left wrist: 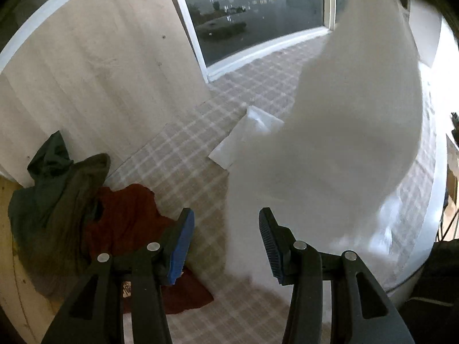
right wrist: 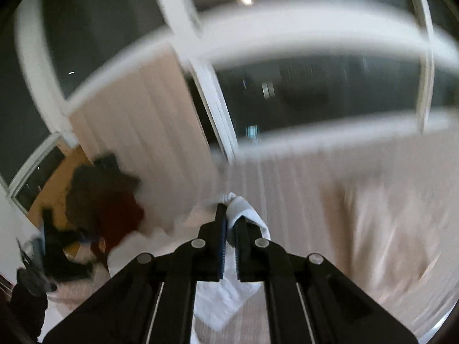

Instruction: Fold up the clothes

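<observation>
Left wrist view: your left hand-held gripper [left wrist: 226,243] sits low centre of the frame, jaws spread wide, blue pads facing each other with nothing between them. Beyond it a white garment [left wrist: 338,143] hangs in the air, blurred, running from the upper right of the frame down to just right of the gripper; its lower edge meets the checked bed cover [left wrist: 183,172]. A clear plastic bag [left wrist: 246,137] lies flat on the cover at mid frame, partly behind the garment. At lower left a pile of clothes: a dark green piece [left wrist: 48,177], an olive piece [left wrist: 68,218] and a red piece [left wrist: 129,218], the red one reaching under the left finger. A pale curtain [left wrist: 100,71] fills the upper left, a dark window [left wrist: 252,14] top centre.

Right wrist view: your right hand-held gripper [right wrist: 229,229] is closed down on a bunched fold of the white garment [right wrist: 243,209], cloth pinched between the pads and trailing below the fingers at bottom centre. Heavy blur. The dark and red pile [right wrist: 106,200] shows at left of the frame, the curtain [right wrist: 143,129] behind it
</observation>
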Motion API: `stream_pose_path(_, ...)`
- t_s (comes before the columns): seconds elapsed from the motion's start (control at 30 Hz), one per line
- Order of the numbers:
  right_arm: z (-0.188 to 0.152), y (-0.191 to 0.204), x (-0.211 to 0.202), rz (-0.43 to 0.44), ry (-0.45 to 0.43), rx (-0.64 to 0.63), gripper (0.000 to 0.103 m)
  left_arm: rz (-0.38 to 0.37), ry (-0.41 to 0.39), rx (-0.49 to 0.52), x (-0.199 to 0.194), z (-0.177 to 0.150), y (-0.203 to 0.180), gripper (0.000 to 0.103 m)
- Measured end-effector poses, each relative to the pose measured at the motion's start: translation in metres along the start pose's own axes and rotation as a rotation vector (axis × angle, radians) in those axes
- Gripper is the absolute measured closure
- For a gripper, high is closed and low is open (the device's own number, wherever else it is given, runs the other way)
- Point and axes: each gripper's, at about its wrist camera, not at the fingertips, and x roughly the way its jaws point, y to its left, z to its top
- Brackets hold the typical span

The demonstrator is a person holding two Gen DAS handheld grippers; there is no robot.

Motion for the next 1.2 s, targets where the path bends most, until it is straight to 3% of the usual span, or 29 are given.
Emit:
stream_pose_path(0.17, 0.105, 0.076, -0.089, -0.029, -0.214, -0.223, 0.098, -0.006, -0.086, -0.022, -0.029, -0.001, 0.001, 0.058)
stream_pose_path(0.33, 0.173, 0.144, -0.166, -0.059, -0.361, -0.364, 0.098, -0.012, -0.153, -0.046, -0.051, -0.001, 0.007, 0.058)
stream_pose_path(0.4, 0.184, 0.162, -0.191, -0.056, -0.374, -0.398, 0.098, -0.01, -0.17, -0.051, -0.059, -0.003, 0.008, 0.058)
stream_pose_path(0.63, 0.203, 0.211, -0.222, -0.026, -0.377, -0.472, 0.098, 0.005, -0.216, -0.061, -0.082, -0.008, 0.012, 0.058)
stream_pose_path(0.8, 0.197, 0.203, -0.242, 0.027, -0.36, -0.461, 0.098, 0.024, -0.243, -0.076, -0.102, -0.01, 0.024, 0.058)
stream_pose_path(0.93, 0.183, 0.174, -0.251, 0.062, -0.296, -0.424, 0.098, 0.07, -0.257, -0.075, -0.115, -0.004, 0.033, 0.058)
stream_pose_path(1.07, 0.144, 0.117, -0.232, 0.003, -0.173, -0.363, 0.098, 0.068, -0.265, -0.07, -0.113, 0.001, 0.033, 0.056)
stream_pose_path(1.2, 0.057, 0.03, -0.156, -0.107, 0.061, -0.218, 0.098, 0.014, -0.217, -0.039, -0.083, 0.006, 0.02, 0.054)
